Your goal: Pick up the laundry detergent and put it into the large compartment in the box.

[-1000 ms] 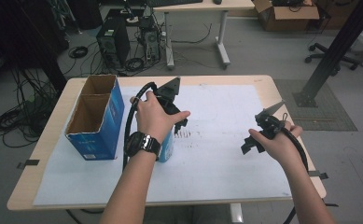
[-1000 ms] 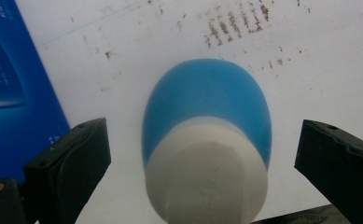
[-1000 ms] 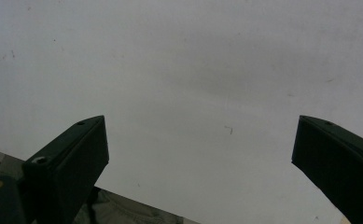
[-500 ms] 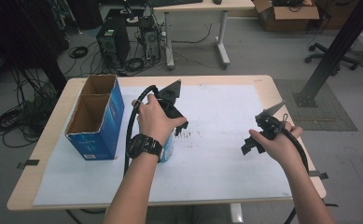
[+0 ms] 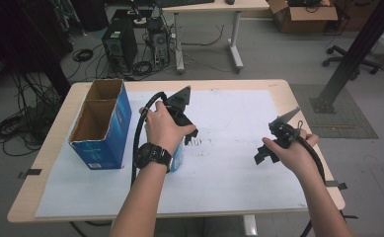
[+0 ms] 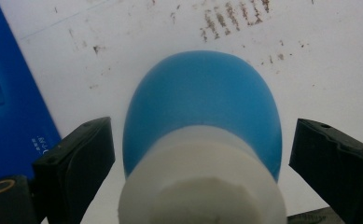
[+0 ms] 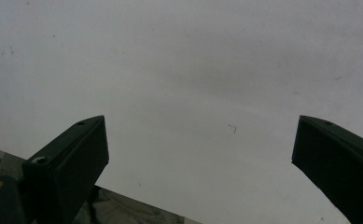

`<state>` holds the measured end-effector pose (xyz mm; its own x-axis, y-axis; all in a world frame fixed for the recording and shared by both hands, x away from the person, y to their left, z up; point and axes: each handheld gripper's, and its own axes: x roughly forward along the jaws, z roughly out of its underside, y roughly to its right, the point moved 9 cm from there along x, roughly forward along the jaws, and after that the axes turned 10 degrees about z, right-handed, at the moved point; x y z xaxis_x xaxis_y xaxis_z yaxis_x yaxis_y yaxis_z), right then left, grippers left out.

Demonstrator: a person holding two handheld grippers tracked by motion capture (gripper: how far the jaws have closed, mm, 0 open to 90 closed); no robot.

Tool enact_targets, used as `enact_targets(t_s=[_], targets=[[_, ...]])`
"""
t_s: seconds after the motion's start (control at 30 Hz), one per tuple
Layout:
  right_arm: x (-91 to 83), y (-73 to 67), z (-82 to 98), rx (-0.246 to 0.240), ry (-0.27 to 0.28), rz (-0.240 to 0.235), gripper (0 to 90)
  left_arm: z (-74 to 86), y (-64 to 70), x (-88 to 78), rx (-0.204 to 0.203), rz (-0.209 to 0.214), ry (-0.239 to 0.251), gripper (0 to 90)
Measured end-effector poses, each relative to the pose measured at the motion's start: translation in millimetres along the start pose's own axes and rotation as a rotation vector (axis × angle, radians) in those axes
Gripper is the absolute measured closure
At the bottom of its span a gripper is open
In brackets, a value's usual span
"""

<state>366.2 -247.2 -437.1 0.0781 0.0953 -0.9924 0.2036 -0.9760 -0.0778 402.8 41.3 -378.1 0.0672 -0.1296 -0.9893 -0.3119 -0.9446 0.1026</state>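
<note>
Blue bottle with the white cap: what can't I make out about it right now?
- High view: blue bottle with the white cap is mostly hidden by the left hand and left gripper.
- Left gripper view: its base is hidden behind its own body; the cap is cut off by the bottom edge and blurred.

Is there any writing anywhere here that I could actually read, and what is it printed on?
None can be read.
Blue box: small white print on its side, seen in the left gripper view, too small and blurred.
Blue bottle: no label shows.
White table cover: brown smudges, not letters.
</note>
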Motion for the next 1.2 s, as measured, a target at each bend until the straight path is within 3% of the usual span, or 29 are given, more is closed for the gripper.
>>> enact_targets(t_s=[0.17,1.2], targets=[[1.3,0.5,0.6,-0.003,-0.003,0.002,3.8,-0.1,1.4,0.2,-0.002,0.010,0.000,13.4],[3.8,0.9,2.7,-0.007,-0.012,0.004,3.8,-0.2,2.2,1.5,-0.008,0.012,-0.017,24.9]])
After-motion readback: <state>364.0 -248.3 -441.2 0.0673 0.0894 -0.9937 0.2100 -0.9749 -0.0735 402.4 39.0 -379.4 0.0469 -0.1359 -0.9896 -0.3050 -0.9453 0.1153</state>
